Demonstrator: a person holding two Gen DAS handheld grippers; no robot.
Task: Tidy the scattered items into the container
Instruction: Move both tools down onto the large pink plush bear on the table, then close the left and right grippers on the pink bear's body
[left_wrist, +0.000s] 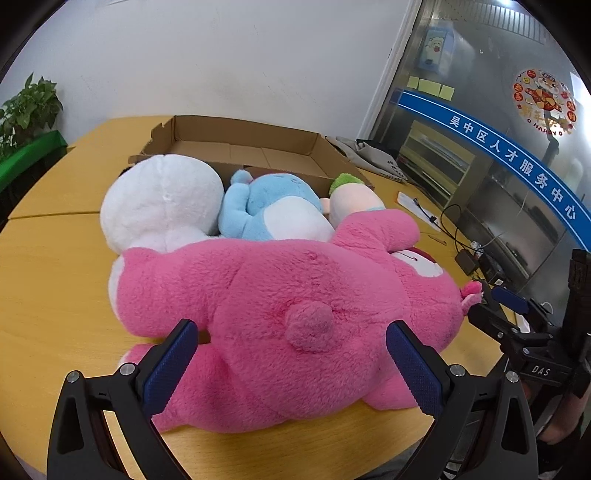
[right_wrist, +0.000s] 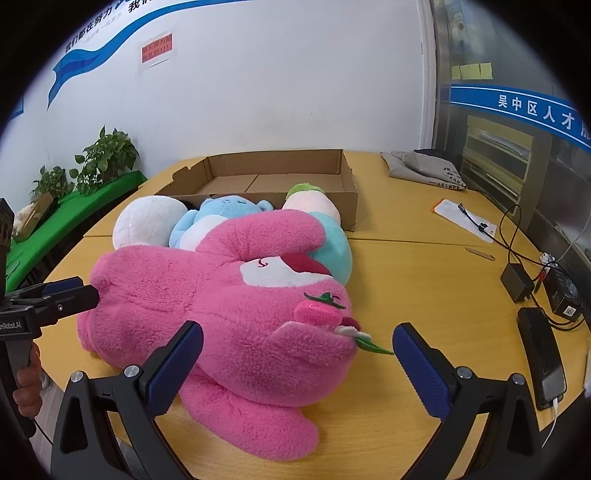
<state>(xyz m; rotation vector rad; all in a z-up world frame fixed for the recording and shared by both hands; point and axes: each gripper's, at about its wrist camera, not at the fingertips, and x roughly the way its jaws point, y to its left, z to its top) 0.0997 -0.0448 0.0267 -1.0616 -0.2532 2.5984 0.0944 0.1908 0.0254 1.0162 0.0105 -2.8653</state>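
On the left, the left gripper (left_wrist: 291, 363) has its two blue-padded fingers (left_wrist: 168, 369) spread wide on either side of the rump of a large pink plush bear (left_wrist: 295, 306), which lies face down on the yellow wooden table (left_wrist: 55, 280); the fingers flank the fur without pinching it, so this tool holds nothing. In the left wrist view, a round white plush toy (left_wrist: 162, 201) sits at 11 o'clock of the bear, touching it. Just right of that lies a light-blue plush toy with a white belly (left_wrist: 273, 210), and next, at about 1 o'clock, a pale plush doll with a green tuft (left_wrist: 354, 199), all three pressed between the bear and the near wall of the shallow brown cardboard box (left_wrist: 251, 147). None of the toys is inside the box.

In the right wrist view, the right gripper (right_wrist: 297, 363) is likewise wide open, its fingers (right_wrist: 421, 373) to either side of the bear's (right_wrist: 221, 295) head end, gripping nothing. At 3 o'clock of the bear, well apart, a black phone (right_wrist: 541, 363) and a black power adapter (right_wrist: 517, 282) with cables lie on the table (right_wrist: 424, 280).
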